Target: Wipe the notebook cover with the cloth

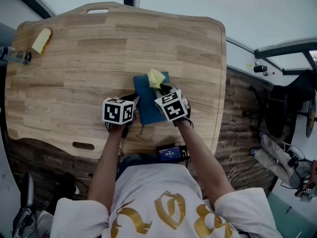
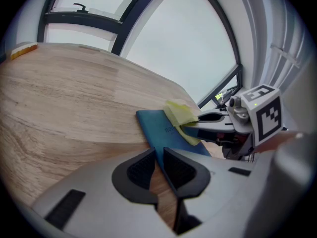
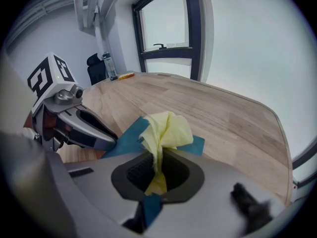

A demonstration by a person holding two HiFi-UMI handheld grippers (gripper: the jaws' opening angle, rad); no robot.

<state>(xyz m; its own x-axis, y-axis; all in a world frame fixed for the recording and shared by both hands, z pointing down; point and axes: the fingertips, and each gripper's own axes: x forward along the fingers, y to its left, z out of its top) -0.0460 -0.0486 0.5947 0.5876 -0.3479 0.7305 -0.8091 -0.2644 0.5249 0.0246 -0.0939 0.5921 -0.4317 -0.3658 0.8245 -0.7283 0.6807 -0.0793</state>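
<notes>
One wooden table. One blue notebook flat on it near the front middle, long axis running away from the person, a short end nearest. Two grippers: left gripper clamped on the notebook's near left edge, right gripper clenched on the one yellow cloth, bunched atop the cover's far end. One bottle at the table's far left edge. Faint lettering on the cover, caught by the left gripper view only, too small to read.
</notes>
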